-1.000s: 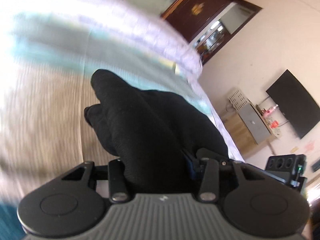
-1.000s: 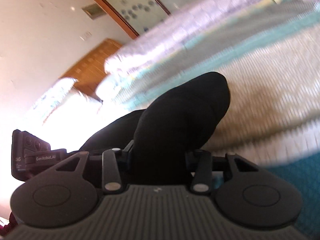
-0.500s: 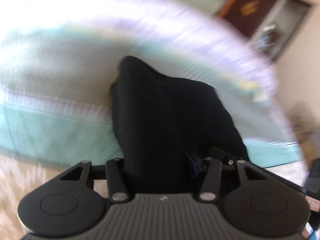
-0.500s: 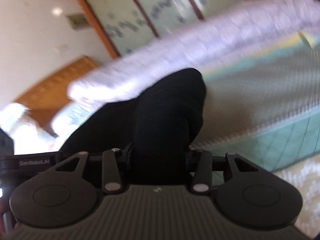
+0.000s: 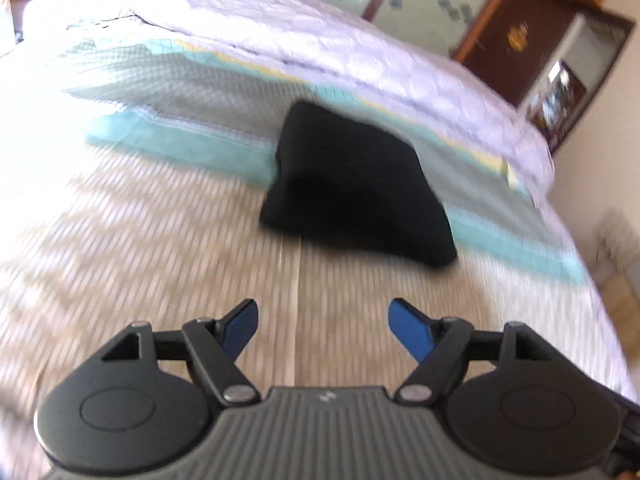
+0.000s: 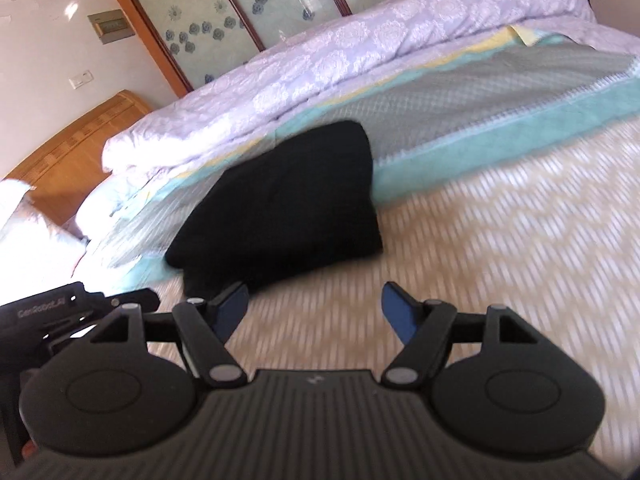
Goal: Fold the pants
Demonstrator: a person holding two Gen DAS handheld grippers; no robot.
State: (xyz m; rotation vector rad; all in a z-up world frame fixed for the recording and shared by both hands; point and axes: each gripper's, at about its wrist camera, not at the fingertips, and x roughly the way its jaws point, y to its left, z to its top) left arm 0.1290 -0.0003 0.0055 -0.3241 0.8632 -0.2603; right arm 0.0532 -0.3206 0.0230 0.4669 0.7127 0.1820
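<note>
1. the black pants (image 5: 356,188) lie folded in a small, thick bundle on the bed (image 5: 140,240).
2. the bundle sits partly on the tan patterned part of the bed cover and partly on the teal stripe (image 5: 180,144) and the grey checked part behind it.
3. in the right wrist view the pants (image 6: 288,196) look like a dark, puffy square with soft round corners.
4. the left gripper (image 5: 322,322) has its two fingers spread wide apart. nothing is between them.
5. its blue pads (image 5: 408,330) show on the inside of each finger.
6. the left gripper is in the air above the tan part of the bed, near the pants but not touching them.
7. the right gripper (image 6: 314,308) also has its fingers spread wide, and they hold nothing.
8. its left blue pad (image 6: 230,306) looks very close to the near edge of the pants, but i cannot tell if it touches.
9. a purple flowered blanket (image 6: 360,52) is bunched up in a long roll behind the pants, along the far side of the bed.
10. a wooden headboard (image 6: 76,136) is at the left in the right wrist view.
11. behind the bed are glass doors with blue flowers (image 6: 224,20) and wooden frames.
12. the bed cover looks blurry in both views.
</note>
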